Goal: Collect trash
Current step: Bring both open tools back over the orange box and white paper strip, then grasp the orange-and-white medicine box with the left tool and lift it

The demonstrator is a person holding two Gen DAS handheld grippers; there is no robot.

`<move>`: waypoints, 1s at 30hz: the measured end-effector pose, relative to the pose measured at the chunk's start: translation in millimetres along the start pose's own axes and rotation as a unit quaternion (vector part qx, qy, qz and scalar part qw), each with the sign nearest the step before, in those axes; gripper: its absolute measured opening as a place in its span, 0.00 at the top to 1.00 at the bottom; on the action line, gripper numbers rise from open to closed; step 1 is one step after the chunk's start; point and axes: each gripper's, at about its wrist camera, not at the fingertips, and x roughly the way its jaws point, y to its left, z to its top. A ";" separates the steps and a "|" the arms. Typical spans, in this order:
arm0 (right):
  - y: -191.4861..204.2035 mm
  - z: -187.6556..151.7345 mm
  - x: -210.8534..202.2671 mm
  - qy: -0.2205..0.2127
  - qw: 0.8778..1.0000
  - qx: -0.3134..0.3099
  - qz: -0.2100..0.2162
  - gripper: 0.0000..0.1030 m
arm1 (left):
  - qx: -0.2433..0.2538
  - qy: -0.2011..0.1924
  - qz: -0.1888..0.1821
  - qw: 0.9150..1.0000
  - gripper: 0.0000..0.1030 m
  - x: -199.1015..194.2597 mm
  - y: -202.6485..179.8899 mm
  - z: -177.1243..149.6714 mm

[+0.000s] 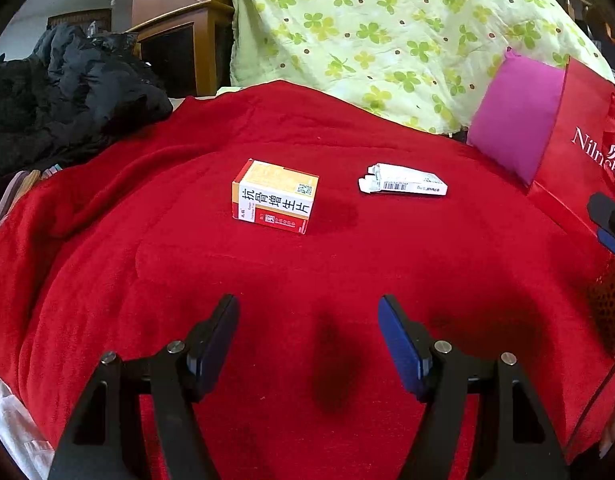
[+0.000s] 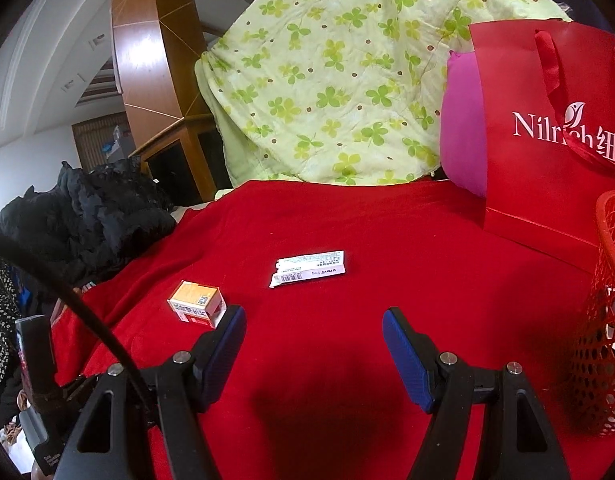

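While both claws hang apart, trash waits on the red blanket (image 1: 387,280).
Left claw (image 1: 308,312) and right claw (image 2: 314,326) hold nothing; orange box (image 1: 275,197) lies beside white carton (image 1: 403,185).

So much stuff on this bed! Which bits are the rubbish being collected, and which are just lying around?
For the job:
orange medicine box
flattened white carton
red mesh basket
left gripper
right gripper

Just lying about:
red gift bag
pink cushion
green floral quilt
black clothing

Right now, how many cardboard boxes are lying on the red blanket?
2. The orange medicine box sits left of centre on the red blanket; the flattened white box lies apart to its right. The red mesh basket could hide more.
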 end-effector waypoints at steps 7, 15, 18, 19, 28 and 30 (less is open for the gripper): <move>0.4 -1.3 3.0 0.005 1.000 0.007 0.002 0.28 | 0.004 0.002 -0.001 1.000 0.30 -0.3 -1.3 -0.4; 5.0 -2.4 6.1 0.008 1.000 0.005 0.004 0.28 | 0.007 0.004 -0.003 1.000 0.30 -0.7 -1.5 -1.7; 5.4 -2.9 8.3 0.010 1.000 0.005 0.005 0.28 | 0.003 0.010 -0.002 1.000 0.30 1.1 1.8 -1.4; 4.2 -1.9 9.2 0.010 1.000 0.005 0.005 0.28 | -0.001 0.010 -0.001 1.000 0.30 1.5 3.5 -0.3; -8.1 1.8 10.0 0.009 1.000 0.023 0.003 0.28 | -0.060 0.020 0.010 0.998 0.30 13.1 34.3 23.5; -12.1 3.6 10.3 0.010 1.000 0.025 0.001 0.28 | -0.067 0.016 0.016 0.998 0.29 19.2 40.5 37.3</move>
